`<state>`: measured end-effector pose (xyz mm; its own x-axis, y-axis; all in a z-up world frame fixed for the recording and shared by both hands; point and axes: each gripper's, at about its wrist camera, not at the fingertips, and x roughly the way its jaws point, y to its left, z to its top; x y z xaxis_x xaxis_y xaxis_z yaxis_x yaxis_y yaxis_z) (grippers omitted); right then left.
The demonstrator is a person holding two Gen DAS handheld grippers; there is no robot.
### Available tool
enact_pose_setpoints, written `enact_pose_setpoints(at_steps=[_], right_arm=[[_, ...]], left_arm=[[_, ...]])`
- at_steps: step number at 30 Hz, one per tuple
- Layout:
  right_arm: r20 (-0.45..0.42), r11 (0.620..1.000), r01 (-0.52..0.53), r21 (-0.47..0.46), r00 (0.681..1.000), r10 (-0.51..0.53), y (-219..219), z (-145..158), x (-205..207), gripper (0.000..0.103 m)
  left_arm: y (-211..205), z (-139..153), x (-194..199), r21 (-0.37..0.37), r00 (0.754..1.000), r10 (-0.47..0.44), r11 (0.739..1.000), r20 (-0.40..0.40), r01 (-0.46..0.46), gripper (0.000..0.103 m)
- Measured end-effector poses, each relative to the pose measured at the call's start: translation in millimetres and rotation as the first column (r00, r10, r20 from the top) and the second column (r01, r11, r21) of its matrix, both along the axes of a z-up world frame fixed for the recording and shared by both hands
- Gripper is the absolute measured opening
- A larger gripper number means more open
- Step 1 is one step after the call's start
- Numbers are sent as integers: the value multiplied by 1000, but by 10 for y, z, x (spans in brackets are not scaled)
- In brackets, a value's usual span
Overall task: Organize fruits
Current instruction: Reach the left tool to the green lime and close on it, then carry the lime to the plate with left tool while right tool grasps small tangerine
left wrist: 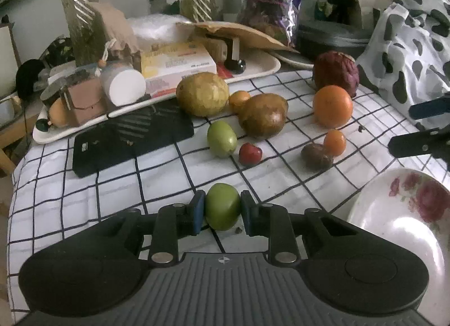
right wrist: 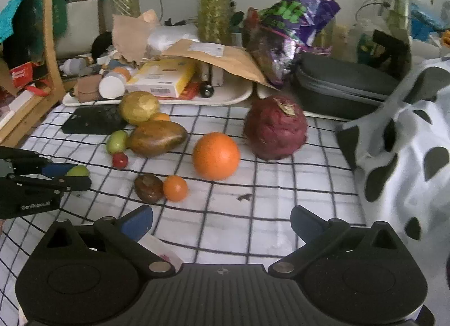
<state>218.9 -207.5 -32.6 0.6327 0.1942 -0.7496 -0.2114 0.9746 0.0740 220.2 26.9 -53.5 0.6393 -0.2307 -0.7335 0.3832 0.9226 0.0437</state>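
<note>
The left gripper (left wrist: 222,212) has its blue fingers (left wrist: 197,210) pinching a small green fruit (left wrist: 222,206) from both sides, low over the checked cloth (left wrist: 157,174) that covers the tabletop. From the right wrist view that same fruit peeks out between the left gripper's finger tips at the left edge.

The right gripper (right wrist: 221,220) hangs over bare cloth with its fingers (right wrist: 305,223) spread wide, nothing between them. Just ahead of it lie a brown wrinkled fruit (right wrist: 148,187) and a small orange fruit (right wrist: 175,188), touching each other. Beyond those sits a large orange (right wrist: 216,156), and behind that, to the right, a dark red, rough-skinned fruit (right wrist: 275,127).

Over on the left side a cluster: a second green fruit (left wrist: 221,138) with a small red fruit (left wrist: 250,153) just beside it, a brown mango-shaped fruit (left wrist: 263,115) behind them, a big yellow-green round fruit (left wrist: 202,93) further back, and another little orange one (left wrist: 238,99) wedged between those two. A black flat pad (left wrist: 132,137) lies on the cloth to the left of the fruits.

At the right edge of the left wrist view, a white bowl with a rose pattern (left wrist: 405,213) stands near the gripper. A cluttered white tray (left wrist: 253,71) runs along the back, and a black-spotted white cloth (right wrist: 407,157) is heaped on the right.
</note>
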Motion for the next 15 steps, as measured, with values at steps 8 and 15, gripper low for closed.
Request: enact_pose_setpoints(at_steps=[8,15], right_arm=[[-37,994,-58,92,997,62,95,-103,232,78],[-93,968,-31,251,994,56,77,-202,465,46]], left_arm=[[52,75,5,-51,1000,16,999,24,-14,26],[69,90,2,-54,1000,15,998,27,-14,26]])
